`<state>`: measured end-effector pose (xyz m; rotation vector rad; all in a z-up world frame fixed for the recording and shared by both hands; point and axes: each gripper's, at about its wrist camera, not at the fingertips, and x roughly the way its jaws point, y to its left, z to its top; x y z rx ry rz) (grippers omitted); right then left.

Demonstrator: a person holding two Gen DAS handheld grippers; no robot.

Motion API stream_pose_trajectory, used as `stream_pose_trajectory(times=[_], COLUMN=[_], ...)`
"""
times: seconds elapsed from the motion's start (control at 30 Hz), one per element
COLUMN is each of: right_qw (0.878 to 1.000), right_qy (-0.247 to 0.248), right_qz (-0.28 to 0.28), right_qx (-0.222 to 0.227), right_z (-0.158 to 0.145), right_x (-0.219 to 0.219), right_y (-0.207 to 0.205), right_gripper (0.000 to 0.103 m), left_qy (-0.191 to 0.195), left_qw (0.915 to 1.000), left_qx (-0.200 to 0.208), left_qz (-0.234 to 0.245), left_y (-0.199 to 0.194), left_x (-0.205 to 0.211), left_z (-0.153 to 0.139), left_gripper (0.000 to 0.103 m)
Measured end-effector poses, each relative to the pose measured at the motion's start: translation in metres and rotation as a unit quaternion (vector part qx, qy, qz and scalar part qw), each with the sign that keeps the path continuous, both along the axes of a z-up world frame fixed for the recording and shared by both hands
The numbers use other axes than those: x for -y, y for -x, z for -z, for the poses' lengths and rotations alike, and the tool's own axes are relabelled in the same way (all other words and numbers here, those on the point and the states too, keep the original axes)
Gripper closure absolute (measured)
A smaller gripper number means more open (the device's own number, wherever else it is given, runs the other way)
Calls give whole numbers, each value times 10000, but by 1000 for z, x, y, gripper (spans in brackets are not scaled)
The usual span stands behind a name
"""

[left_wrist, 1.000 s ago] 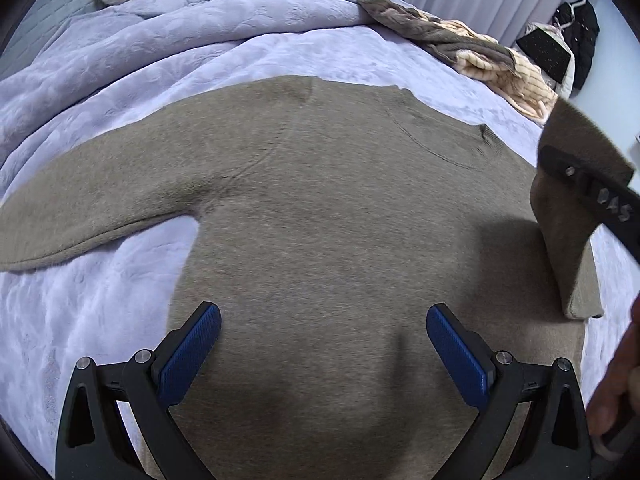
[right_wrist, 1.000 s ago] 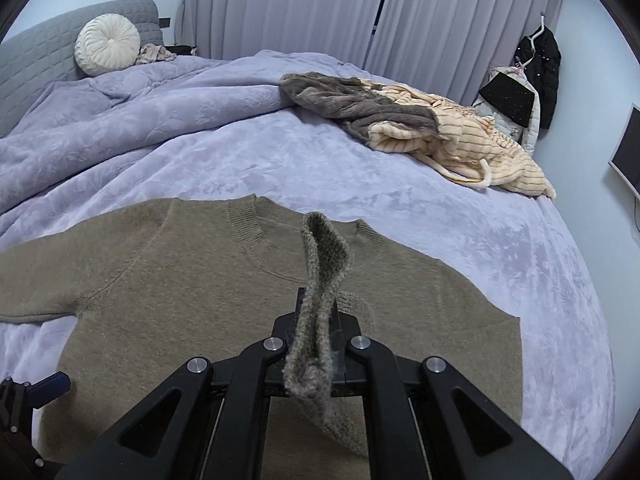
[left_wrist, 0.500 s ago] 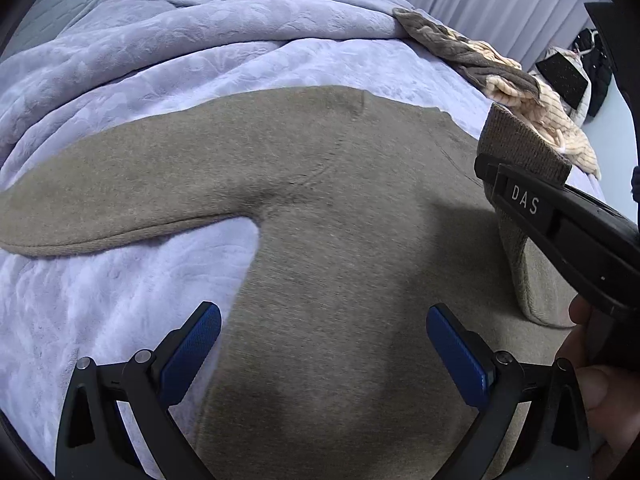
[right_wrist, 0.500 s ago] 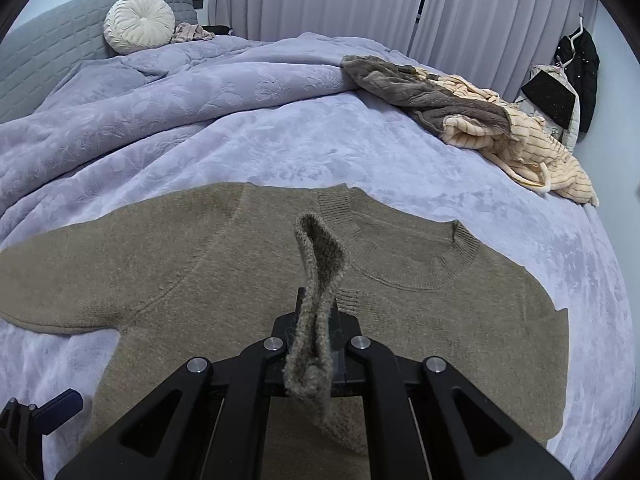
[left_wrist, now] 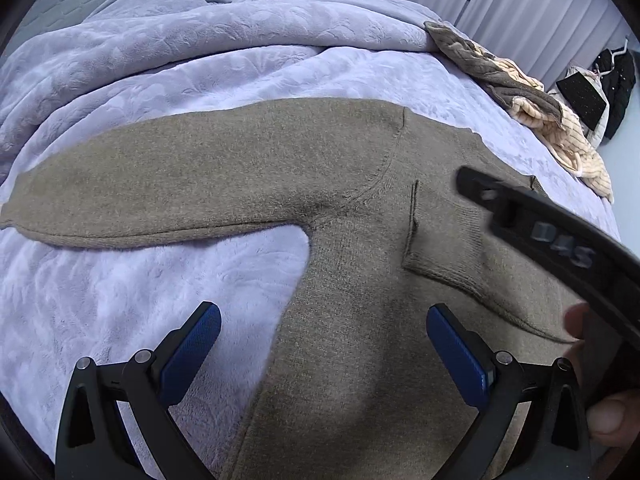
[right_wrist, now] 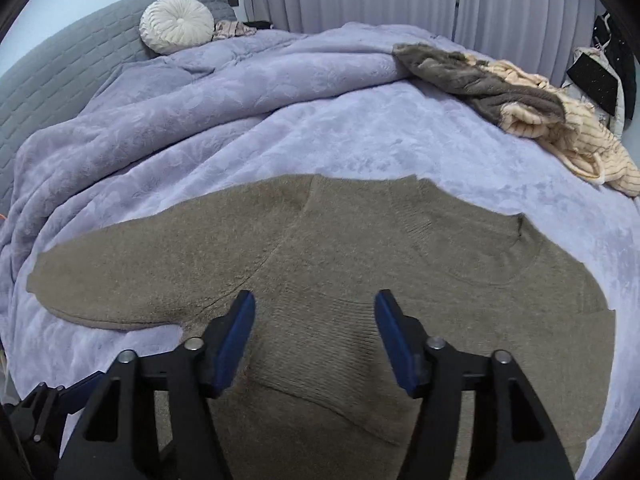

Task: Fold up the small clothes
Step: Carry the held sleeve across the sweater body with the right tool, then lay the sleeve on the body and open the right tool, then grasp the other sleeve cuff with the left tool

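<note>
Both grippers hang spread over the olive-brown knitted sweater (right_wrist: 360, 280) lying flat on the lavender plush bed cover (right_wrist: 360, 128). Right gripper (right_wrist: 315, 312), jaws just opened, pads clear of the folded-in sleeve (left_wrist: 460, 248); left gripper (left_wrist: 324, 348) holds nothing.

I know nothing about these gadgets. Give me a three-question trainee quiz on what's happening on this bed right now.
1. True or false: the right gripper is clamped on the sweater.
2. Which sleeve lies folded across the sweater's body: A, the one under the right gripper, or B, the one stretched out on the blanket?
3. What is between the left gripper's fingertips?

Key:
1. False: its jaws have just been opening, the cuff lying loose beneath.
2. A.
3. Nothing gripped; it is open above sweater and blanket.
</note>
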<state>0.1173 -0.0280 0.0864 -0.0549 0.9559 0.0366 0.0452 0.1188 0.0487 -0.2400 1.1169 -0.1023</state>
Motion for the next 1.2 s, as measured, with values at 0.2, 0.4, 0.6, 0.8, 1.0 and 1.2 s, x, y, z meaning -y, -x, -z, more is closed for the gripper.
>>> stream_pose_trajectory(times=[0.2, 0.4, 0.6, 0.8, 1.0, 1.2], right_qw=[9924, 9521, 9825, 9915, 9903, 9877], right_qy=[416, 1854, 812, 762, 1056, 1259], right_qz=[1042, 2419, 1568, 1034, 904, 928], right_qx=[502, -256, -599, -188, -62, -25], right_z=[-41, -1, 36, 38, 50, 51], right_x=[92, 181, 147, 103, 93, 91], right_y=[44, 58, 59, 76, 87, 90], right_gripper=[31, 31, 31, 31, 31, 29], left_qy=[42, 92, -634, -108, 649, 1846], left_qw=[9992, 9932, 9936, 9993, 9781, 9368], left_qx=[101, 339, -129, 26, 14, 239], left_qz=[385, 1111, 921, -357, -1976, -2963], left_y=[0, -21, -47, -28, -14, 2], left_x=[36, 114, 120, 4, -149, -262], left_z=[-13, -23, 13, -4, 6, 34], left_gripper=[0, 0, 0, 0, 0, 0])
